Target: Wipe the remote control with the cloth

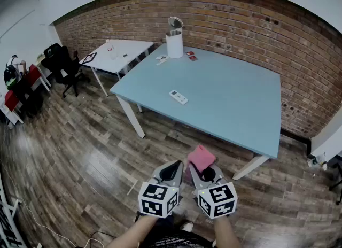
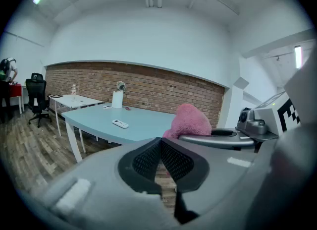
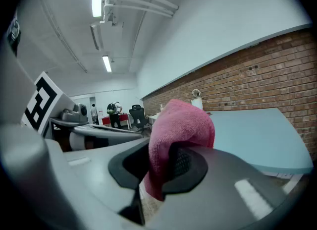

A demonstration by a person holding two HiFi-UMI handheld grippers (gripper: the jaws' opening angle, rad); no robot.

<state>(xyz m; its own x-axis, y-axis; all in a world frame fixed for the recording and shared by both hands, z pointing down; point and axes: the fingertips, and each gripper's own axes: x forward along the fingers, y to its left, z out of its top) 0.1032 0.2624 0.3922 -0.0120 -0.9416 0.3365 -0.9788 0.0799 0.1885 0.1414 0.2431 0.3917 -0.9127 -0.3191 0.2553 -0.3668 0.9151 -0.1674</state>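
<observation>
The person is standing on the wooden floor [image 1: 80,150], short of the light blue worktop [image 1: 235,102]. Both claws are sitting side by side low in the head view, each pointing slightly downward toward the worktop.

The left claw [image 2: 161,147] is sitting fully closed, its two dark ribbed pads pressing together with nothing between them. The right claw [image 3: 166,162] is gripping the pink cloth [image 3: 182,125]. The fabric is bunching up over the tips, and a fold is hanging down between the pads. In the head view the cloth is showing as a pink lump at the front of the right claw, over the floor and just short of the worktop's near edge.

The white remote control [image 1: 178,97] is lying flat on the worktop, toward its near left corner, well apart from both claws.

A white cylindrical container [image 1: 175,45] with a round object on top is standing at the worktop's far edge, near the brick wall [image 1: 251,28]. A few small items are lying beside it. A white table [image 1: 123,54] is standing to the left of the worktop, and a black office chair [image 1: 64,62] is sitting beyond it.
</observation>
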